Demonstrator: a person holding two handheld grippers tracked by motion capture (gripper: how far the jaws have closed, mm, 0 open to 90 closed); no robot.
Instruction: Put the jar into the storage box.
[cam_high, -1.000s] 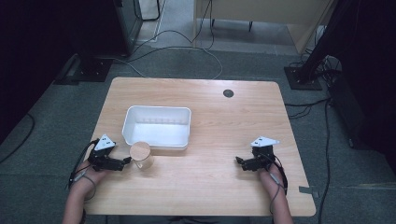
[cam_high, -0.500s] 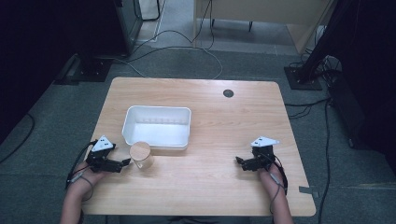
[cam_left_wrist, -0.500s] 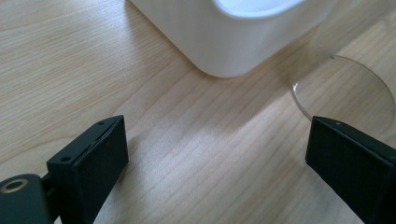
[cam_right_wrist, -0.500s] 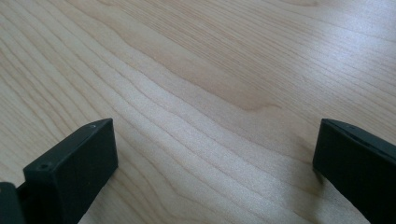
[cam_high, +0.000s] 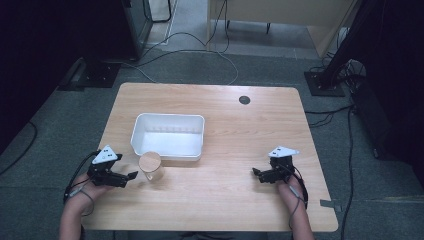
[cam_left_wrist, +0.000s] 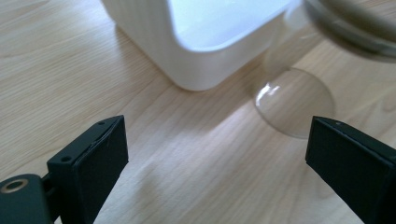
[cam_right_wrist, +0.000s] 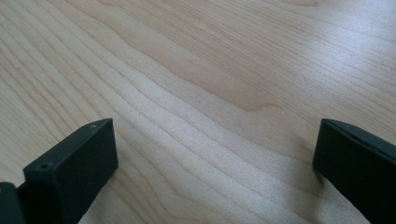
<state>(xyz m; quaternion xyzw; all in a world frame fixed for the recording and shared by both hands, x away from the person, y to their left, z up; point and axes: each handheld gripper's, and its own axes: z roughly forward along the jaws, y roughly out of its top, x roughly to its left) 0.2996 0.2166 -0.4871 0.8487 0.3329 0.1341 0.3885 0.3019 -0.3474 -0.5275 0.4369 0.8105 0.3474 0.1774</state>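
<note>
A clear jar (cam_high: 151, 166) with a round wooden lid stands upright on the table, just in front of the white bin (cam_high: 169, 118). My left gripper (cam_high: 130, 177) is just left of the jar and points at it. Its jaws have just been closing a little but stand wide, open, with nothing between them. In the left gripper view the jar's glass base (cam_left_wrist: 294, 102) is ahead of the left gripper (cam_left_wrist: 215, 163), toward the right jaw, beside the bin's corner (cam_left_wrist: 205, 46). My right gripper (cam_high: 258, 173) rests open near the right front; in its own view the gripper (cam_right_wrist: 215, 163) has bare wood between its jaws.
The white bin looks empty inside. A small dark round hole (cam_high: 244, 100) sits at the table's far side. Wooden tabletop (cam_high: 225, 200) stretches between the two grippers. Cables and stand bases lie on the floor beyond the table.
My left gripper has drawn back slightly to the left, away from the jar, and lifted a little. The jar, the bin and the right gripper have stayed put.
</note>
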